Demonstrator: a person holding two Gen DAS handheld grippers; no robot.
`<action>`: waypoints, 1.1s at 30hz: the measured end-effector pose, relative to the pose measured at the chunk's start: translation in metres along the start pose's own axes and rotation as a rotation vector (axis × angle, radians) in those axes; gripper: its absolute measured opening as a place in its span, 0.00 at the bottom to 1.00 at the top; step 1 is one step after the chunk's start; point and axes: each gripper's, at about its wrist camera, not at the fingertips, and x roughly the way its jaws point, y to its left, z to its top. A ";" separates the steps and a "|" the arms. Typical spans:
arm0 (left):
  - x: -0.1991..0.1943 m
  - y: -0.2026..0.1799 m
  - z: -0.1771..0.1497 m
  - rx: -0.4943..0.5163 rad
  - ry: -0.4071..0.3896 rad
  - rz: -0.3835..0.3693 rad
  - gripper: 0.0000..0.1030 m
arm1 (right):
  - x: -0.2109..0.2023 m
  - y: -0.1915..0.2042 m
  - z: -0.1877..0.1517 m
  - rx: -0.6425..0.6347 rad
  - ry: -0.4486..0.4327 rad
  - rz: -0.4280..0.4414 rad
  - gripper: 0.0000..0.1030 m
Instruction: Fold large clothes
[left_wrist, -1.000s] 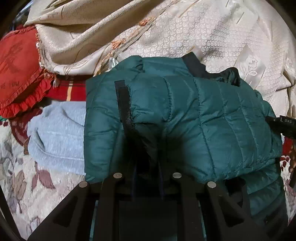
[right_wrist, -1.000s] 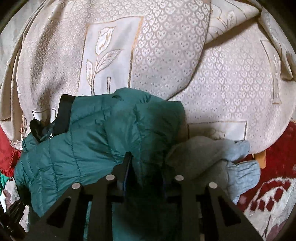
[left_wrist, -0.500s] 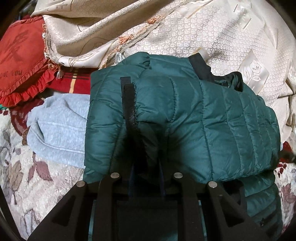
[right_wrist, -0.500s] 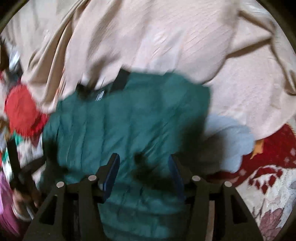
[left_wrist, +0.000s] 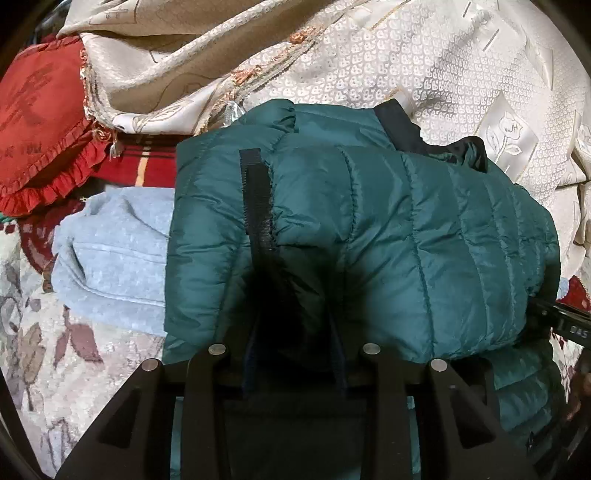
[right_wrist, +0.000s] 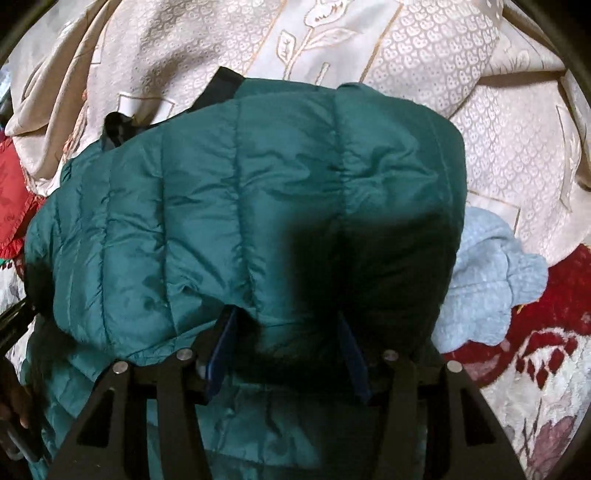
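A teal quilted puffer jacket (left_wrist: 406, 240) lies folded on a bed, with a black strap (left_wrist: 256, 199) and a dark collar (left_wrist: 399, 125) showing. My left gripper (left_wrist: 295, 350) sits at the jacket's near edge. Its jaws are opening, and a shadowed fold of the jacket still bulges between the fingers. In the right wrist view the same jacket (right_wrist: 240, 203) fills the middle. My right gripper (right_wrist: 288, 332) is open, its blue pads (right_wrist: 221, 354) standing apart on either side of the jacket's near fold. The right gripper's black body (left_wrist: 565, 325) also pokes into the left wrist view's right edge.
A folded light blue sweatshirt (left_wrist: 110, 258) lies under and beside the jacket (right_wrist: 487, 280). A cream patterned cloth (left_wrist: 443, 74) is heaped behind it. A red frilled cushion (left_wrist: 40, 122) sits at the far left. The floral blanket (left_wrist: 55, 350) covers the bed.
My left jaws have spread apart around the jacket fold. My right jaws widened off the fold they pinched, and the right gripper swung across and closer over the jacket.
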 end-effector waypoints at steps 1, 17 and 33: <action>-0.001 0.001 0.000 0.001 0.001 0.003 0.15 | -0.005 0.001 -0.001 -0.001 0.003 0.006 0.55; -0.036 0.025 0.007 -0.096 -0.037 0.016 0.27 | -0.043 0.014 0.022 -0.022 -0.088 0.023 0.72; -0.036 0.016 0.018 -0.071 -0.141 0.008 0.32 | 0.014 0.001 0.057 0.002 -0.083 -0.029 0.76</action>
